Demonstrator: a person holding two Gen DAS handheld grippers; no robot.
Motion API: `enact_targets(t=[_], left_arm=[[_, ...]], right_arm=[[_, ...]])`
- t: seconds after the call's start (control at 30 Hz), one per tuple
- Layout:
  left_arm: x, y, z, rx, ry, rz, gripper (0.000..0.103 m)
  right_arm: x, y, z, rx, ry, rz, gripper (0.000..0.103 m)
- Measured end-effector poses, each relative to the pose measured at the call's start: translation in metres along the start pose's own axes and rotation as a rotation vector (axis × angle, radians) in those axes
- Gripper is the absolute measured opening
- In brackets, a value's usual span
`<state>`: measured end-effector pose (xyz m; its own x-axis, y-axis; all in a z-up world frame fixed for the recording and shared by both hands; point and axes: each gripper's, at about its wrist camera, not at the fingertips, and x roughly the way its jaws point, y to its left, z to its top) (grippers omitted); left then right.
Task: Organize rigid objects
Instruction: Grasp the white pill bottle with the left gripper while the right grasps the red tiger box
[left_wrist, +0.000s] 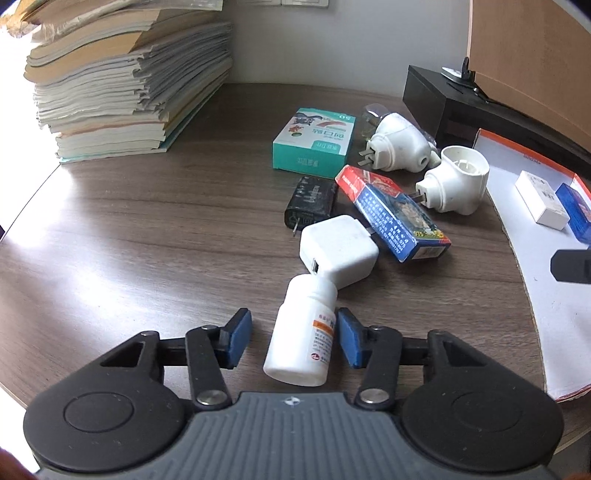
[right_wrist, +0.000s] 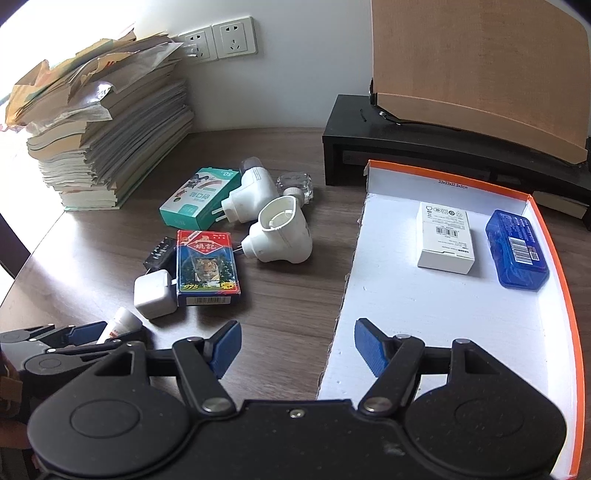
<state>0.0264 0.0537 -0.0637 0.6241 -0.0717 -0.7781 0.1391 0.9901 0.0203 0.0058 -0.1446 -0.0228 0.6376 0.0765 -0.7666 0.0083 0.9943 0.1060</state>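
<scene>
A white pill bottle (left_wrist: 301, 332) lies on its side on the dark wooden desk, between the pads of my left gripper (left_wrist: 293, 321). The right pad touches its label, while a gap separates the left pad from it, so the gripper is open. The bottle's cap rests against a white square charger (left_wrist: 338, 249). Beyond lie a black charger (left_wrist: 312, 201), a red-and-blue card box (left_wrist: 391, 214), a teal box (left_wrist: 314, 138) and two white plug-in devices (left_wrist: 456, 179). My right gripper (right_wrist: 297, 334) stands open and holds nothing, over the left edge of the white orange-rimmed tray (right_wrist: 424, 314).
In the tray lie a white box (right_wrist: 445, 238) and a blue case (right_wrist: 515, 249). A tall stack of books (right_wrist: 110, 147) fills the desk's far left. A black stand (right_wrist: 369, 147) with a wooden panel sits behind the tray. A small glass bottle (right_wrist: 295, 184) lies by the plug-in devices.
</scene>
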Motion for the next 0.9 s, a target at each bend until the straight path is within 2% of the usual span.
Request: enact_targets(t=[0.03,0.1,0.27,0.37,0.5,0.67,0.83,0.87,0.9], left_arm=[[-0.001,0.000,-0.001,0.012,-0.008,-0.002,0.038],[-0.002,0.001,-0.001,0.012,-0.014,-0.011,0.033],[-0.005,0.011,0.002,-0.032,-0.019,-0.032,0.033],[-0.010,0.020,0.007,-0.065,-0.027,-0.047,0.033],[-0.017,0.027,0.012,-0.090,-0.043,-0.051,0.033],[-0.022,0.036,0.014,-0.121,-0.046,-0.059,0.033],[-0.023,0.039,0.014,-0.147,-0.046,-0.058,0.033],[-0.023,0.040,0.014,-0.154,-0.045,-0.058,0.033],[-0.023,0.041,0.015,-0.159,-0.046,-0.059,0.033]], right_arm=[[0.002,0.001,0.001,-0.001,0.003,0.005,0.081],[0.008,0.006,0.003,-0.007,0.013,0.022,0.081],[0.030,0.025,0.014,-0.054,0.037,0.103,0.081],[0.048,0.035,0.025,-0.058,0.059,0.183,0.081],[0.074,0.047,0.040,-0.059,0.100,0.247,0.081],[0.110,0.053,0.053,-0.054,0.160,0.264,0.083],[0.133,0.048,0.067,0.012,0.194,0.309,0.085],[0.134,0.050,0.069,0.000,0.195,0.304,0.082],[0.135,0.053,0.070,-0.012,0.194,0.290,0.075]])
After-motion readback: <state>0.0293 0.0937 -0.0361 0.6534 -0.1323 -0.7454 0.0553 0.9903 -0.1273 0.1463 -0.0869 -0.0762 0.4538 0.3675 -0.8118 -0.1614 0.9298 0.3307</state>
